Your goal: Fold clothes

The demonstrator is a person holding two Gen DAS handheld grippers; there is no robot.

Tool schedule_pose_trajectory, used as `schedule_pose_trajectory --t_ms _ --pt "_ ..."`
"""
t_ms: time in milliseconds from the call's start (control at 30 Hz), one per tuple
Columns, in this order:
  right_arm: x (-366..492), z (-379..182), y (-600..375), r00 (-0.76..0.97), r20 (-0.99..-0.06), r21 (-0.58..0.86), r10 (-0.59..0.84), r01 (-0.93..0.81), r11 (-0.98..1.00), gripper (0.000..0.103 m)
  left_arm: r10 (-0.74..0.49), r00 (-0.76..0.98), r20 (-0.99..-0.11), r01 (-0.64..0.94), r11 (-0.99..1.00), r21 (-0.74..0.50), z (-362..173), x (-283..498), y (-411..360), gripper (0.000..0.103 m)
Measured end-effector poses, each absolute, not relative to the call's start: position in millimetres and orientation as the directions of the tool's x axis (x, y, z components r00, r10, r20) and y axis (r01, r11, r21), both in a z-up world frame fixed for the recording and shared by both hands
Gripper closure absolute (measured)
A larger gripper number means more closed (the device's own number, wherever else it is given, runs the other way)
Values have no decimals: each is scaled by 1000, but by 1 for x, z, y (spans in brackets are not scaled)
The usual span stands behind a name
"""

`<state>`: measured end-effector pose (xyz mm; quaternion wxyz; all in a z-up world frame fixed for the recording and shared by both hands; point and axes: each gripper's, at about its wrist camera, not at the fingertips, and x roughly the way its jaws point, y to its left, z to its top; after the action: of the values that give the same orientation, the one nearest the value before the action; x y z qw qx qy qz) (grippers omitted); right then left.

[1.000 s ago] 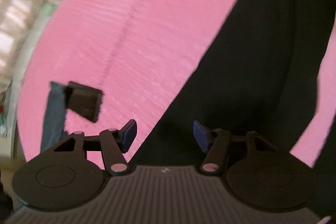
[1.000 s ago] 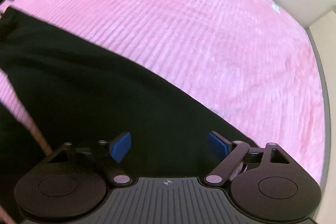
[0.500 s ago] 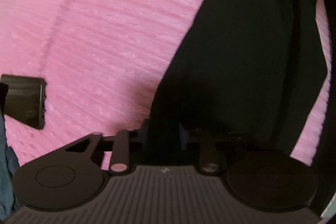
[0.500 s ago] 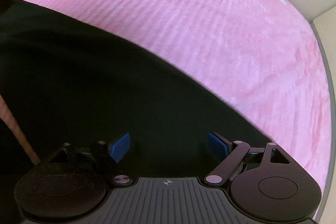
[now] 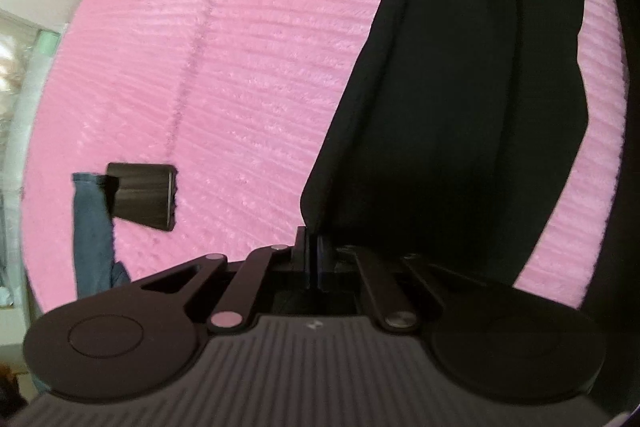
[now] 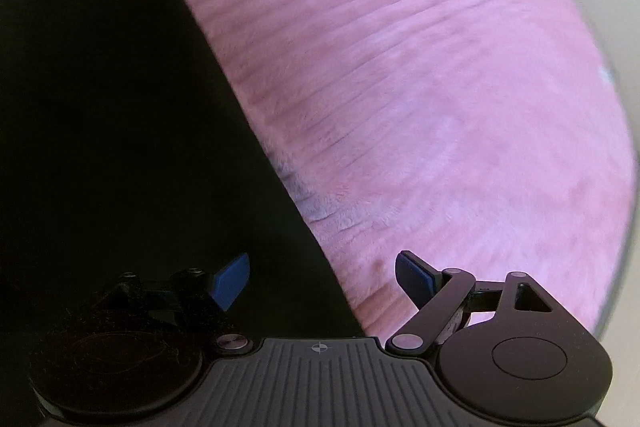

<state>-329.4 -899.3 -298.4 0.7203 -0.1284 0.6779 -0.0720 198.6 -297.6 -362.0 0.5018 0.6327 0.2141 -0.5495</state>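
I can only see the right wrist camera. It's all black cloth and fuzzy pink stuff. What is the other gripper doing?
Observer: The left gripper is shut, pinching the near edge of the black garment.
Operator: Is there anything else on the pink blanket?
Observer: Yes. In the left wrist view a dark flat rectangular object lies on the pink blanket, off to the left of the garment.
Operator: Anything next to that?
Observer: A piece of blue denim-like cloth sits right beside it, at the blanket's left edge.
Operator: Is my gripper holding anything?
Observer: No. The right gripper is open, its fingers either side of the garment's edge.
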Motion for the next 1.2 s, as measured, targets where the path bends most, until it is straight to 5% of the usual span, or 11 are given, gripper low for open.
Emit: schedule_pose_trajectory --t_ms 167,333,533,767,900,1033,1200 --pt "-321 -321 -918 -9 -991 -128 -131 -163 978 20 -297 374 -879 801 -375 468 -348 178 -291 102" --pt "-332 -302 -912 -1 -997 -73 -74 -116 991 93 -263 393 -881 788 -399 470 -340 154 -276 102" --pt "-382 -235 -861 170 -942 -286 -291 49 957 96 -281 405 -870 773 -404 490 -334 135 -260 102" --pt "-468 -156 -702 240 -712 -607 -660 261 750 96 -465 431 -773 763 -270 588 -275 127 -217 102" --pt "-525 -179 -597 136 -720 -606 -681 354 712 96 -527 383 -759 781 -254 571 -259 90 -140 102" --pt "-558 -230 -546 40 -808 -524 -588 407 748 96 -461 301 -835 797 -359 486 -305 37 -66 102" --pt "-572 -257 -534 98 -769 -521 -631 476 708 96 -409 299 -862 826 -341 449 -370 -4 -20 102"
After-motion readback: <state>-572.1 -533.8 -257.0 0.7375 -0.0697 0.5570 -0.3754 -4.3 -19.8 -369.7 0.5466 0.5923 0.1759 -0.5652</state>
